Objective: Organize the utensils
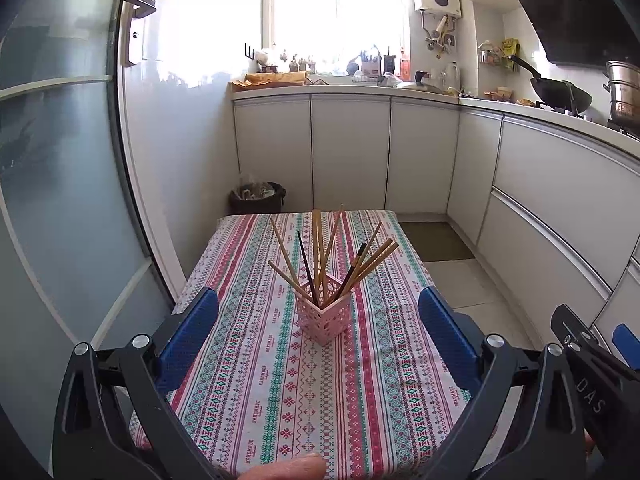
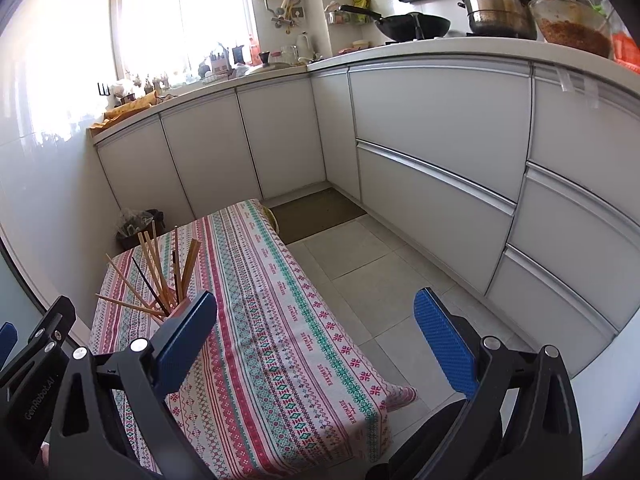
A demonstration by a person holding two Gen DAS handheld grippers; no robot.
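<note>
A pink perforated holder stands upright in the middle of a small table under a striped patterned cloth. Several wooden and dark chopsticks fan out of it. My left gripper is open, blue pads wide apart on either side of the holder and nearer the camera, nothing held. In the right wrist view the chopsticks and a sliver of the holder show behind the left pad. My right gripper is open and empty, over the table's right edge and the tiled floor.
White kitchen cabinets wrap around the right and far sides. The counter carries a wok, a steel pot and clutter. A dark bin sits beyond the table by the wall. A glass door is at left.
</note>
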